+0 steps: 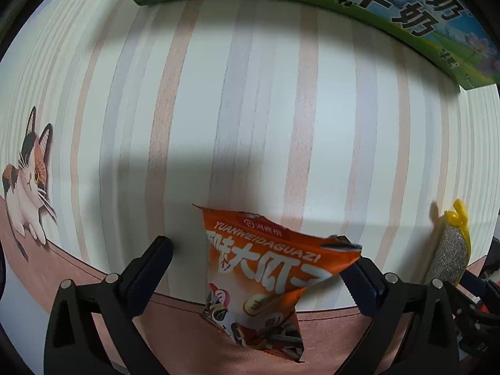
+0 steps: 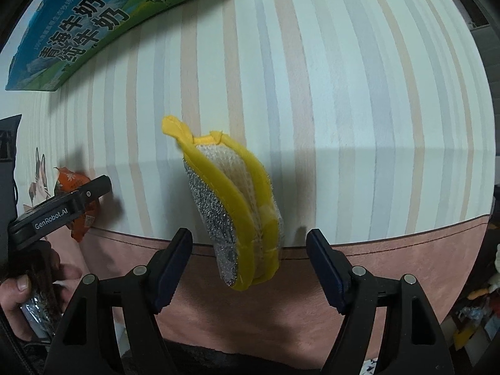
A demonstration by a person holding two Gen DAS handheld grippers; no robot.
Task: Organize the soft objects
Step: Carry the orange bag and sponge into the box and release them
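Observation:
An orange snack packet (image 1: 265, 284) of sunflower seeds lies on the striped tablecloth (image 1: 250, 109), between the fingers of my left gripper (image 1: 262, 268). The left jaws stand wide apart; the packet's right corner touches the right finger (image 1: 362, 278). A yellow-edged silver scouring pad (image 2: 237, 215) lies between the fingers of my right gripper (image 2: 250, 250), whose jaws are open with a gap on each side. The pad also shows at the right edge of the left wrist view (image 1: 450, 247). The left gripper and packet (image 2: 75, 200) appear at the left of the right wrist view.
A green and blue milk carton box (image 1: 359, 0) stands at the far side of the table; it also shows in the right wrist view (image 2: 93, 22). A cat picture (image 1: 28, 181) is printed on the cloth at the left. The cloth's pink border (image 2: 406, 250) runs along the near edge.

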